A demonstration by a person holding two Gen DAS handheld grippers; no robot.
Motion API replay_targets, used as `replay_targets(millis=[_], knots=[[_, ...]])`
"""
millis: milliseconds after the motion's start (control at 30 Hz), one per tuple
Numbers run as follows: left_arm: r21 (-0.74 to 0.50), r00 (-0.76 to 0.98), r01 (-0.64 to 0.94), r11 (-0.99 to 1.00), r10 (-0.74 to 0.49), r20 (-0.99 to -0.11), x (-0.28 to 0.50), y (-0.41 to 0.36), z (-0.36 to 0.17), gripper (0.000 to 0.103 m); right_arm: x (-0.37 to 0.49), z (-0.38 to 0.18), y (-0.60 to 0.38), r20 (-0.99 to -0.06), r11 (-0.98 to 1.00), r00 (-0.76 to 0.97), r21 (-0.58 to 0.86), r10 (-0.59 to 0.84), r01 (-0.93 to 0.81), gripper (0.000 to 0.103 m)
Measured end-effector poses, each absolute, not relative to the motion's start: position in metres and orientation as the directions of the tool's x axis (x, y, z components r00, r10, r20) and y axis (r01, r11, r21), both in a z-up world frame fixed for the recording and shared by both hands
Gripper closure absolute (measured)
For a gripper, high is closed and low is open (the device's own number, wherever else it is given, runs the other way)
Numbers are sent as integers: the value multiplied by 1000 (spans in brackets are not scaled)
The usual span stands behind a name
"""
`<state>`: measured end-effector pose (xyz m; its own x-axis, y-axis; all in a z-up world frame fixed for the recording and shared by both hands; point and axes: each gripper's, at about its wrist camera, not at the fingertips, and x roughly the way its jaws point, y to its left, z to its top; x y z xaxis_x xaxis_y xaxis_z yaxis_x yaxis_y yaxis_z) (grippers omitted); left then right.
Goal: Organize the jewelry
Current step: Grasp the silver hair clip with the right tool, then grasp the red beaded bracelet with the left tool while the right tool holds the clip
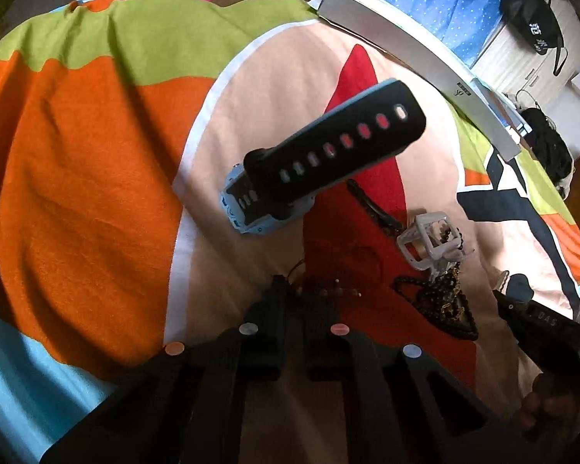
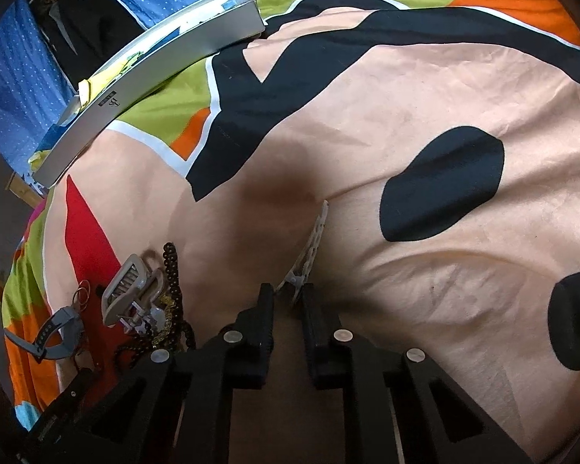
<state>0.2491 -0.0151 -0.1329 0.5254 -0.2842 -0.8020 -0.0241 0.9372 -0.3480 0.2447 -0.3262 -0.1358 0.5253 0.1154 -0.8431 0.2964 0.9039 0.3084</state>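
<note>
1. The left gripper (image 1: 295, 290) is seen with jaws narrowly parted, whether pinching the watch (image 1: 290, 178) (blue case, black strap) cannot be told.
2. A white clip (image 2: 309, 251) is pinched by the right gripper (image 2: 286, 294).
3. Beads (image 1: 444, 301) and a white claw clip (image 1: 429, 243) are laid on the blanket (image 1: 96, 154).
4. A silver box (image 1: 413, 58) is set beyond.

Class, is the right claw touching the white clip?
Touching. The right wrist view shows the near end of the white clip pinched inside the right claw, with no gap visible.
</note>
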Motion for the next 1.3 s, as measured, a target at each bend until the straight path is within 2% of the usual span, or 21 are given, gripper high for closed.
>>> replay_targets(millis=[933,1300], knots=[[-372,541,97,923,-362,-759,235,-35,-122,102,242,-120,-301,-801,937,572,315,178,149,90],[-373,552,161,914,-397,-733,228,-46,-116,102,238,-112,-292,-767,928,594,362,242,89,91]])
